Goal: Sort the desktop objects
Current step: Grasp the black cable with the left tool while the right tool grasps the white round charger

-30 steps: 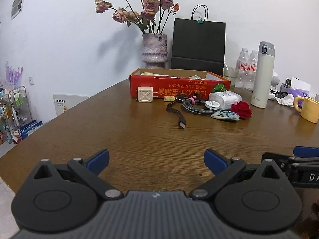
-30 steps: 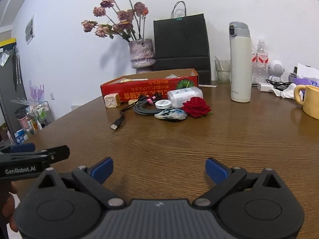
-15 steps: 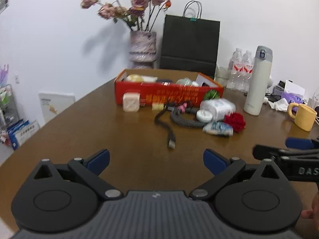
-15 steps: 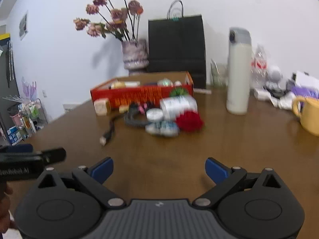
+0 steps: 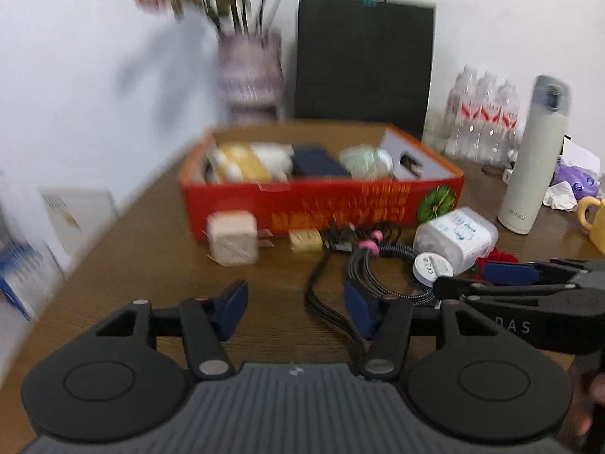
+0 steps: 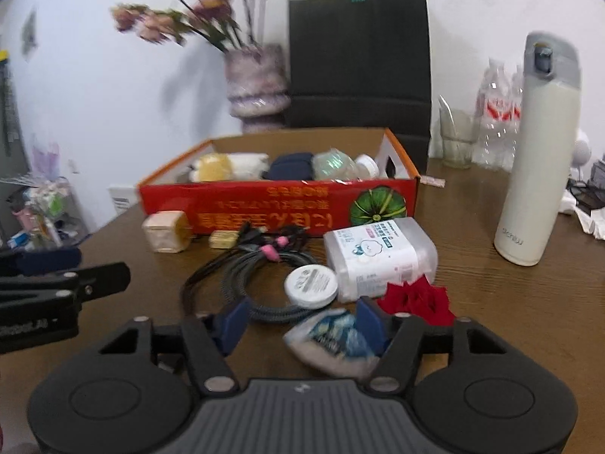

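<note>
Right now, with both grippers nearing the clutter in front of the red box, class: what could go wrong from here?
1. The right gripper is closing with a crinkly blue-and-white packet between its pads; the soft packet might slip or crush.
2. The left gripper, also closing, is empty beside the coiled black cable; lifting that could drag the round white tin lying against it.
3. The grippers sit close together and could collide.

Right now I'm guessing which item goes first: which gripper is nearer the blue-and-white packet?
Right. The right gripper is almost over the blue-and-white packet, its jaws closing with nothing gripped. The left gripper is off to the side, near the black cable.
</note>
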A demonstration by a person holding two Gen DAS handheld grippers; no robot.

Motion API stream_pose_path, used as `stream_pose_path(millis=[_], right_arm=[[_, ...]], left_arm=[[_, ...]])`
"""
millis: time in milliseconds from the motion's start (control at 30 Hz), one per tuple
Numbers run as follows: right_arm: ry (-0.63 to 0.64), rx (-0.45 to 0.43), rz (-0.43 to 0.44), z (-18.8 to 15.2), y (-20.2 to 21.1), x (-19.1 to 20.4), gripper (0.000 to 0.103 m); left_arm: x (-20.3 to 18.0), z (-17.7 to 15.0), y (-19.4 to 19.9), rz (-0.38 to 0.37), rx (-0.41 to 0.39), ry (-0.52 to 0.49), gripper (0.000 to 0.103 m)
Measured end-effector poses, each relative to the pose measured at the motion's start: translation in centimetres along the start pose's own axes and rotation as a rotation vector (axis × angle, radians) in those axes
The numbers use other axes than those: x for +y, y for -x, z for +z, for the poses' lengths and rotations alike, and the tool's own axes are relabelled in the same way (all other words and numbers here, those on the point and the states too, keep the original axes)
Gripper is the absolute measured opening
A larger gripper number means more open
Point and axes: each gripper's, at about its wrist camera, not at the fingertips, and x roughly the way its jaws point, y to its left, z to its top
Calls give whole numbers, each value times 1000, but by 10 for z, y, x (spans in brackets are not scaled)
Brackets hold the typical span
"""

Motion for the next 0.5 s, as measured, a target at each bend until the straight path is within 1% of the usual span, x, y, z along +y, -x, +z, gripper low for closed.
stream_pose_path(millis=[67,167,233,267,300,333,367,400,433,467,500], right_arm=[[-17,19,-15,1,-15,-3,56],[-63,27,-7,0,-27,-7,53],[-62,25,-8,0,-33,-5,52],[-55,25,-14,0,-35,-4,47],[-47,26,-21,0,-38,-2,44],[-42,25,-22,0,-40,-2,40],[-44,22,-24,0,-41,-2,38],[-45,19,-26,0,-41,-2,38],[-48,14,-27,-1,-40,-3,38],[-54,6,-27,-1,-39,-3,38],[-58,-4,-26,-1,-36,-3,38]], left_arm=[[4,4,-24,-24,46,11,58],[4,5,-49,-17,60,-18,58],[4,7,-63,-10,78,-16,54],[5,7,-68,-8,85,-12,46],[4,6,-71,-2,80,-19,45],[2,6,-72,-1,74,-36,36],[1,4,-72,0,68,-48,30],[0,4,-72,-4,65,-54,26],[0,3,-72,-17,62,-59,13],[1,2,-71,-30,64,-52,6],[3,2,-69,-37,67,-42,6]])
